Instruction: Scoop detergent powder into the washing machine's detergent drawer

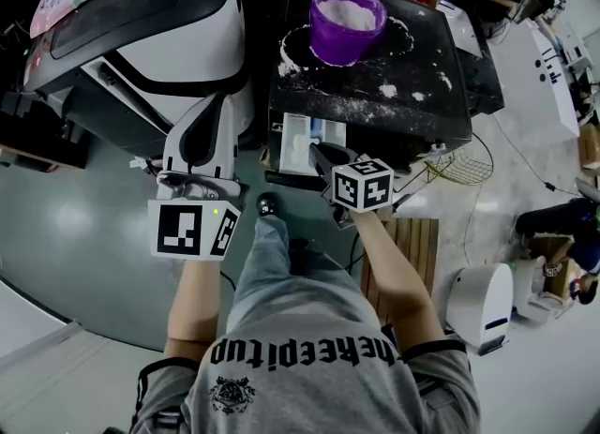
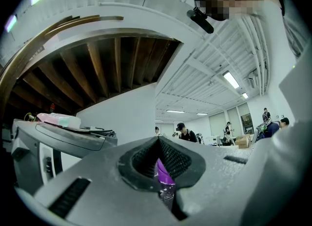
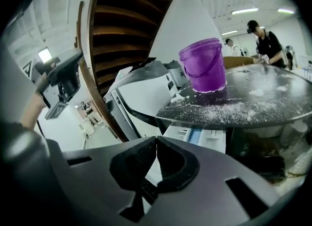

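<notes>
The one detergent drawer (image 1: 302, 144) is pulled out of the washer's front with its long axis running toward the person. Behind it, a single purple bucket (image 1: 347, 22) of white powder sits upright on the powder-dusted washer top (image 1: 375, 95). Left claw (image 2: 158, 142) is pinched on a purple sliver (image 2: 163, 172), can't tell what it is, and right claw (image 3: 156, 142) is closed on nothing, just beside the drawer. The upside-down shirt (image 1: 309, 376) print looks like "thekeepitup".

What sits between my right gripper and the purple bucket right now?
Ahead of the right gripper: the open drawer, then the powder-strewn washer top, where the bucket stands. The right gripper view shows it.
</notes>
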Demonstrator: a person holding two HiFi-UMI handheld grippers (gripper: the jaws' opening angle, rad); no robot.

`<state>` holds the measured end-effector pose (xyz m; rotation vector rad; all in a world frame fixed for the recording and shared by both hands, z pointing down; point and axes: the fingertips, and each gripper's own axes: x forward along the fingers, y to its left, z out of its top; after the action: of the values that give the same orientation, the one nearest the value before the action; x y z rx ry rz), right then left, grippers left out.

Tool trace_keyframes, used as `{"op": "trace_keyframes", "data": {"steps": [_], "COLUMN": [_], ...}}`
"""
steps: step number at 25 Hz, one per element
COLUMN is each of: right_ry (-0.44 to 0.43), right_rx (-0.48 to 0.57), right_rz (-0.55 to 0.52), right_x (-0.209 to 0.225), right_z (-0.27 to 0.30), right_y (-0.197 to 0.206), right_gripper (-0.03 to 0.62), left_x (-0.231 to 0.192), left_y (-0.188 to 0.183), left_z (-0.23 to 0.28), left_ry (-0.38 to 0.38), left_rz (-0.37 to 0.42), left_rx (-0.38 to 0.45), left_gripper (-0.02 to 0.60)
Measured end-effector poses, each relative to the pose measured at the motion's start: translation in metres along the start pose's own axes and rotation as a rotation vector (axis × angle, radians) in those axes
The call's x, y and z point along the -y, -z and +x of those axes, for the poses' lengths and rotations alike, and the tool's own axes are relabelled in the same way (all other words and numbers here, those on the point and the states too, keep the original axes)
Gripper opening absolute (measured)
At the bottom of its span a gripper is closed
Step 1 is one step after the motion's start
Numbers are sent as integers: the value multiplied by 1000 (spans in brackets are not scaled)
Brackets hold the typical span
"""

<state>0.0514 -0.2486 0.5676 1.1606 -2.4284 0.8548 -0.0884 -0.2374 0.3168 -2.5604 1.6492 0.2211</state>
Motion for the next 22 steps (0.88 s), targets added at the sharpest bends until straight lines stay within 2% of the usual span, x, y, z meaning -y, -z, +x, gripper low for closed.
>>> {"op": "trace_keyframes", "data": {"steps": [10, 18, 22], "right_ry": [41, 44, 54], "right_rx": [-126, -197, -224], "right_rz": [-437, -850, -1003], "right_x": [-20, -39, -43], "right_z": [11, 13, 14], "right_y": [15, 34, 44], "right_gripper": [5, 5, 5], "left_x": [-5, -5, -5], "left_y": [2, 1, 1], "left_z": [-2, -4, -6], "left_ry": [-10, -13, -14], "left_rz": [-6, -7, -8], "left_rx": [-2, 1, 3], "left_gripper": [5, 5, 5]}}
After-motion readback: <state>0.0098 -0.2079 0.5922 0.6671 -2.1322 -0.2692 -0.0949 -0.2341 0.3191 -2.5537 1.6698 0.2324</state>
